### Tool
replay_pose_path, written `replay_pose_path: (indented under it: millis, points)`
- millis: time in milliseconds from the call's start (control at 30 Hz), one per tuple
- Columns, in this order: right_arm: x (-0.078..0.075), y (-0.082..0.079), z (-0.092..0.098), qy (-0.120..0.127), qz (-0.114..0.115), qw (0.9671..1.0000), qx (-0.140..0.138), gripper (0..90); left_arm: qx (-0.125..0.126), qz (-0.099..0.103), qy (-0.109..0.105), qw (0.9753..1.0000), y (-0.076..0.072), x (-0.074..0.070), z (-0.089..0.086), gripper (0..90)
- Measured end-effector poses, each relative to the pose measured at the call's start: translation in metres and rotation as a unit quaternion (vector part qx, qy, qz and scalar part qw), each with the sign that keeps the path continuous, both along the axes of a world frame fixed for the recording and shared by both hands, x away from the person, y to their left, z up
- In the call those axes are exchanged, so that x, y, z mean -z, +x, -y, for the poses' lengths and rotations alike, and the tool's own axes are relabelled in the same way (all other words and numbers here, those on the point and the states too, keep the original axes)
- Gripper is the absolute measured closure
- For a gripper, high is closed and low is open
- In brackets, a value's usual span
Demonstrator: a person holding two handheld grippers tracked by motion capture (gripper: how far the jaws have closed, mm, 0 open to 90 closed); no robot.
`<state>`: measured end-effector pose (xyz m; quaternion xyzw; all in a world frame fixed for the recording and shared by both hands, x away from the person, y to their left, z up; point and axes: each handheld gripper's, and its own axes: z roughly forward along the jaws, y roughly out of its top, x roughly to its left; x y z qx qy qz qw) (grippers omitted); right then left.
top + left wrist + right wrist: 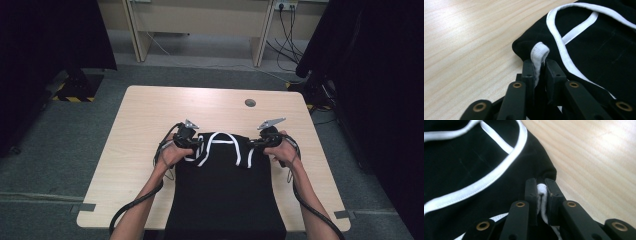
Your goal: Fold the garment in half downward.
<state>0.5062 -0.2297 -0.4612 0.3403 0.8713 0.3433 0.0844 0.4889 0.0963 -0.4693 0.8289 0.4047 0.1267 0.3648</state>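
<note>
A black garment with white trim lies flat on the wooden table, its lower part hanging over the near edge. My left gripper is shut on the garment's far left corner; in the left gripper view a fold of white trim is pinched between the jaws. My right gripper is shut on the far right corner, with white trim squeezed between its jaws. White bands curve across the garment's top between the two grippers.
A small round grey cap sits in the tabletop at the far right. Bare wood spreads beyond and to both sides of the garment. Desk legs and cables stand on the floor behind the table.
</note>
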Motion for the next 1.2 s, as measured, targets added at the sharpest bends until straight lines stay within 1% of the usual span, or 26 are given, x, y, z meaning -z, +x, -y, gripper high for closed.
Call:
replay_pose_path:
  millis: [33, 67, 100, 200, 267, 333, 400, 433, 500, 633, 800, 900, 967, 1067, 1133, 1200]
  points:
    - [-0.002, 0.000, 0.000, 0.007, 0.003, 1.0000, -0.002, 82.7, 0.000, 0.000, 0.000, 1.0000, 0.000, 0.000, 0.000, 80.1]
    - [-0.004, 0.000, 0.001, 0.011, 0.007, 0.9999, -0.003, 82.8, -0.002, 0.005, -0.008, 1.0000, -0.001, -0.002, -0.001, 81.2]
    - [-0.007, 0.000, 0.001, 0.015, 0.012, 0.9998, -0.004, 82.9, -0.002, 0.008, -0.011, 0.9999, -0.001, -0.004, -0.002, 81.8]
    - [-0.016, -0.002, 0.001, 0.017, 0.025, 0.9995, -0.007, 83.1, -0.008, 0.016, -0.018, 0.9997, 0.000, -0.012, -0.005, 82.7]
    - [-0.020, -0.002, 0.000, 0.017, 0.032, 0.9993, -0.011, 83.2, -0.008, 0.019, -0.018, 0.9996, 0.000, -0.016, -0.006, 82.9]
    - [-0.025, -0.002, 0.000, 0.022, 0.037, 0.9990, -0.011, 83.3, -0.009, 0.021, -0.018, 0.9996, 0.002, -0.020, -0.007, 83.1]
    - [-0.029, -0.001, 0.000, 0.028, 0.044, 0.9986, -0.010, 83.4, -0.014, 0.026, -0.019, 0.9994, 0.004, -0.024, -0.010, 83.3]
    - [-0.032, 0.000, -0.001, 0.027, 0.048, 0.9984, -0.010, 83.4, -0.016, 0.027, -0.019, 0.9993, 0.006, -0.026, -0.011, 83.4]
    - [-0.038, 0.003, -0.002, 0.026, 0.055, 0.9981, -0.011, 83.5, -0.020, 0.034, -0.019, 0.9990, 0.010, -0.032, -0.013, 83.4]
    - [-0.051, 0.009, -0.004, 0.025, 0.070, 0.9972, -0.007, 83.5, -0.031, 0.040, -0.017, 0.9986, 0.019, -0.045, -0.017, 83.5]
    - [-0.067, 0.015, -0.007, 0.029, 0.090, 0.9955, -0.006, 83.5, -0.041, 0.064, -0.018, 0.9969, 0.027, -0.065, -0.018, 83.4]
    - [-0.079, 0.017, -0.009, 0.035, 0.105, 0.9938, -0.005, 83.5, -0.045, 0.085, -0.021, 0.9952, 0.031, -0.078, -0.018, 83.4]
    - [-0.086, 0.017, -0.011, 0.037, 0.119, 0.9921, -0.007, 83.5, -0.043, 0.099, -0.028, 0.9938, 0.028, -0.086, -0.018, 83.3]
    - [-0.094, 0.010, -0.011, 0.039, 0.141, 0.9890, -0.018, 83.5, -0.031, 0.124, -0.029, 0.9913, 0.017, -0.094, -0.015, 83.2]
    - [-0.094, 0.001, -0.010, 0.043, 0.154, 0.9869, -0.024, 83.5, -0.018, 0.137, -0.033, 0.9899, 0.004, -0.094, -0.013, 83.1]
    - [-0.091, -0.012, -0.008, 0.041, 0.164, 0.9850, -0.035, 83.4, -0.008, 0.150, -0.038, 0.9879, -0.011, -0.091, -0.013, 83.1]
